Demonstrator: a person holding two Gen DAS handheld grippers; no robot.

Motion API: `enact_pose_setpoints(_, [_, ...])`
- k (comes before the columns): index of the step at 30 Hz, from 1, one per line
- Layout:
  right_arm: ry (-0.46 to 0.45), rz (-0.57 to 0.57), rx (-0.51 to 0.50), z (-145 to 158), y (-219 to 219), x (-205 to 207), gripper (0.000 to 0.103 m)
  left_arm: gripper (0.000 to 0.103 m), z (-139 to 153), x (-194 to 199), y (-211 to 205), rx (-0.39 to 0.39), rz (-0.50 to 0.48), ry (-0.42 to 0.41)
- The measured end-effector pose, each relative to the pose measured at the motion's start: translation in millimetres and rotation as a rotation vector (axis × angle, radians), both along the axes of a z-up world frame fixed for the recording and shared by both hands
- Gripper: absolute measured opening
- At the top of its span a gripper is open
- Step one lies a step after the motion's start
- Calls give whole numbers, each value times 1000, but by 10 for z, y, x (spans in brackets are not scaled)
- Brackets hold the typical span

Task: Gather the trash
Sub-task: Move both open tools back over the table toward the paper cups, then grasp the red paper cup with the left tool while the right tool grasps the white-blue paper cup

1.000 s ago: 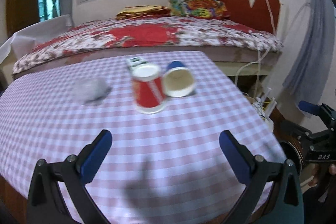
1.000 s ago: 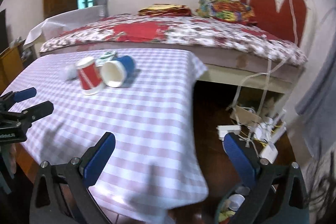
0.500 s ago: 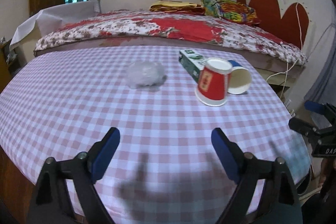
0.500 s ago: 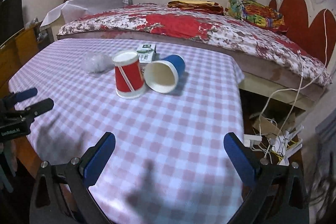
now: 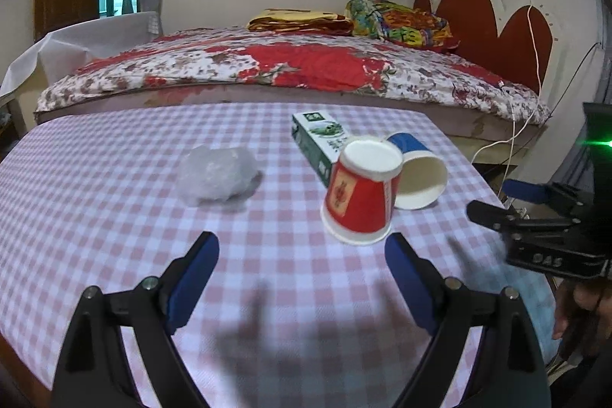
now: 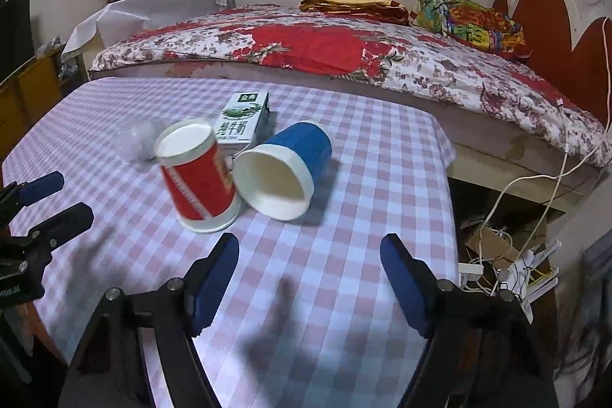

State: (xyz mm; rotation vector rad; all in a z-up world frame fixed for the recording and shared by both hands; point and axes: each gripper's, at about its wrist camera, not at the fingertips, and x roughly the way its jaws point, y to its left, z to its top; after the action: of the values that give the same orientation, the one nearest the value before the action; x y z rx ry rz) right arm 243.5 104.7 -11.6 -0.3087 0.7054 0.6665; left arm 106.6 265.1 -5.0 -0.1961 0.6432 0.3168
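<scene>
The left gripper (image 5: 302, 257) hovered over the pink-checked tablecloth (image 5: 114, 217), jaws spread wide and empty; the right gripper (image 6: 308, 257) did likewise; ahead stood an upturned red paper cup (image 5: 359, 197), touching a blue paper cup (image 6: 285, 171) lying on its side; behind lay a green-and-white carton (image 5: 319, 140); a crumpled clear plastic wad (image 5: 218, 174) sat apart, leftward.

Two paper cups (image 5: 359, 201) (image 5: 419, 174), one carton (image 5: 319, 140), one crumpled plastic bag (image 5: 216, 174).

The right claw (image 5: 493, 203) body reads "DAS" — carton (image 6: 241, 119) and red cup (image 5: 357, 197) print unreadable.
</scene>
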Motion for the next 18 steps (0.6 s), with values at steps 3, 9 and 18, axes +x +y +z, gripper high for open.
enact_pose_setpoints(3, [19,4,0,-100,108,172,65,90,-50,103,12,-9,-3,10])
enact_pose_setpoints(9, [63,29,19,-267,317,466,47,90,-130,287,12,-17,-12,32])
enact_pose_setpoints(18, [57,18,19,-268,97,540,4,90,-142,580,-161,-32,-64,13])
